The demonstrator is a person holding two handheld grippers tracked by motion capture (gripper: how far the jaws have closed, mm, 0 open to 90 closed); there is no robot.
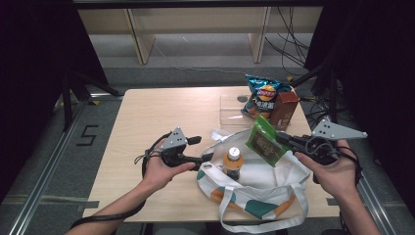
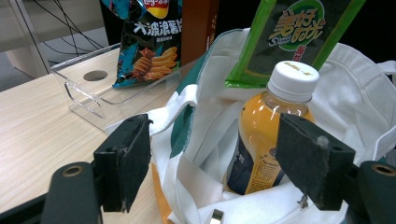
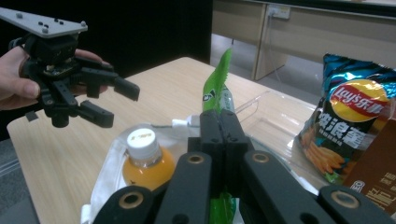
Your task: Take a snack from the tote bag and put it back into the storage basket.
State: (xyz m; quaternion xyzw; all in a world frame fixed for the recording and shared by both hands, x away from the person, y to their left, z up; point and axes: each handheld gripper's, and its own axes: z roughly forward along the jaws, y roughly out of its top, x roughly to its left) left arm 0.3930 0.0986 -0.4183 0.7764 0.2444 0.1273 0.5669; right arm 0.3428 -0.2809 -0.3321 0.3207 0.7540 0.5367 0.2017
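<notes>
Lay's chips bag (image 3: 355, 123); green packet (image 2: 292, 32) perhaps reads "Super".

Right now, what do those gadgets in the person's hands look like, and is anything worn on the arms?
Each hand grips a black two-jaw tool: the left tool and the right tool. Both carry a grey three-cornered plate on top dotted with small screws, and a black cable loops from each. The jaw arms have brass-ringed pivot holes and flat, dark, rubbery pads. The forearms are bare; no sleeves show.
</notes>
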